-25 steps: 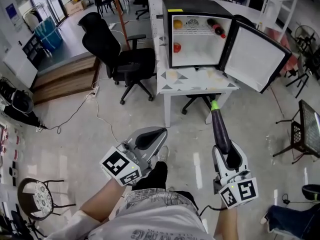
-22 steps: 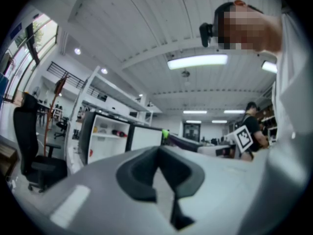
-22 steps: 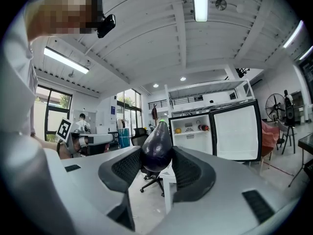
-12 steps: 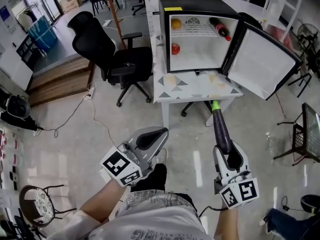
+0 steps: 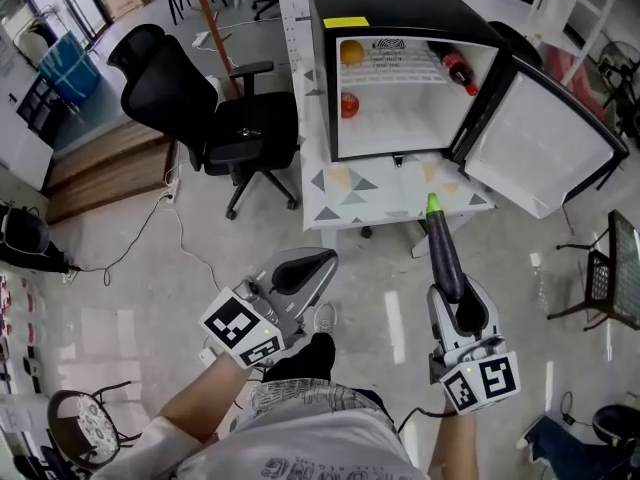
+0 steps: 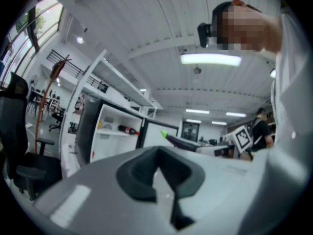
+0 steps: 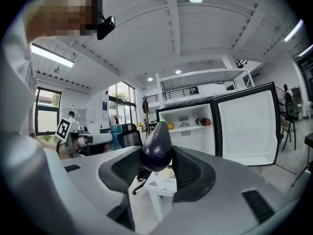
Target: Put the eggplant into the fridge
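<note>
Jaws of the right gripper point(image 5: 453, 288) clamp the base of the purple eggplant point(image 5: 441, 248), whose green tip points toward the open fridge point(image 5: 400, 23) on the white surface point(image 5: 345, 196). Jaws of the left gripper point(image 5: 318, 262) seem pressed together with nothing between them.

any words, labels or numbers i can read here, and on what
Nothing reads clearly.
Yellow sticker on the fridge top edge: too small.
Bottle label inside: too small.
Print on the person's shirt: blurred, cut off.
Marker cubes: square patterns, no words.
</note>
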Available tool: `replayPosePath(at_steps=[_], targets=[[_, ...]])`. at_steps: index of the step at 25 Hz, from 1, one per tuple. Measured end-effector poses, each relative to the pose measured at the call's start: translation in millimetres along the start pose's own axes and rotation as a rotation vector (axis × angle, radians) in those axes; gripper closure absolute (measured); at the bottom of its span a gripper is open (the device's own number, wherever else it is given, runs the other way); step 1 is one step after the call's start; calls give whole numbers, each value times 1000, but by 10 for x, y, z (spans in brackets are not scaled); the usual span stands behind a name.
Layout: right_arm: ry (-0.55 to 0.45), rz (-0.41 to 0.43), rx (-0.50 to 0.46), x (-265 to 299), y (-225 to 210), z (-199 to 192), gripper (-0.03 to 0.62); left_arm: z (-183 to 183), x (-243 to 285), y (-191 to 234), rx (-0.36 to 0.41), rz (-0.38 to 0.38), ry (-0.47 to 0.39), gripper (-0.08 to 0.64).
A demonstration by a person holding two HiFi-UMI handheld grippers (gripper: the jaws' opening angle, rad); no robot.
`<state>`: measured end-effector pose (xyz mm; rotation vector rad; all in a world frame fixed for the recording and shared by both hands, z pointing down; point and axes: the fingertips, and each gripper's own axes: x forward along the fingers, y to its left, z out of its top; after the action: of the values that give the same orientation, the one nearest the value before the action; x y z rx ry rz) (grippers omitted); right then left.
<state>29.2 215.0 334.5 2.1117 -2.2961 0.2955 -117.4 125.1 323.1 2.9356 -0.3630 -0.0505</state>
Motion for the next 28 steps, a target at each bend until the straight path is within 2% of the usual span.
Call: replayPosePath(at_steps=[6, 14, 28], targets=[[20, -9, -9, 615, -95, 155, 400, 94, 264, 570, -18, -22, 8, 552], [23, -30, -22, 1272, -269, 344, 400, 266, 591, 1223, -1, -46, 15, 552], [7, -81, -32, 1915, -606, 506, 400, 443, 878, 1720, 27, -72, 11, 552]])
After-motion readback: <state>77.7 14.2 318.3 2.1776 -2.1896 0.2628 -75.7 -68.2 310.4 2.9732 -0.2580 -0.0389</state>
